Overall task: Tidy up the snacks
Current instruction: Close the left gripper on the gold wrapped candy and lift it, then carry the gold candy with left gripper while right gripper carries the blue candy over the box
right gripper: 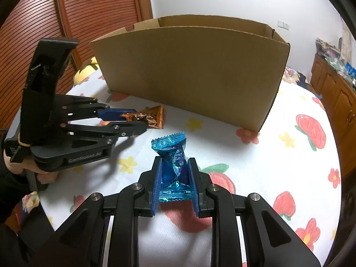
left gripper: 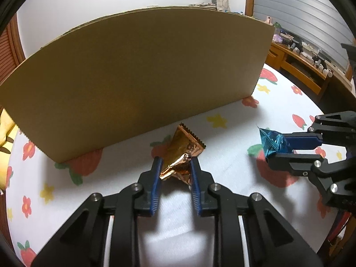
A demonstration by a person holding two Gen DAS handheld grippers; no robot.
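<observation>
My left gripper point(left gripper: 175, 166) is shut on a crumpled gold-orange snack wrapper point(left gripper: 182, 149), held just above the flowered cloth in front of the cardboard box point(left gripper: 138, 84). It also shows in the right wrist view point(right gripper: 142, 122) with the gold wrapper point(right gripper: 155, 116). My right gripper point(right gripper: 174, 169) is shut on a shiny blue snack wrapper point(right gripper: 171, 155), twisted between the blue pads. In the left wrist view the right gripper point(left gripper: 278, 149) holds the blue wrapper point(left gripper: 272, 142) at the right. The box point(right gripper: 191, 73) is open at the top; its inside is hidden.
A white cloth with strawberries and flowers point(right gripper: 289, 155) covers the table. A wooden louvred door point(right gripper: 66, 22) stands at left. Wooden cabinets with clutter point(right gripper: 333, 84) stand at right, and a wooden desk with small items point(left gripper: 307, 66) lies beyond the table's edge.
</observation>
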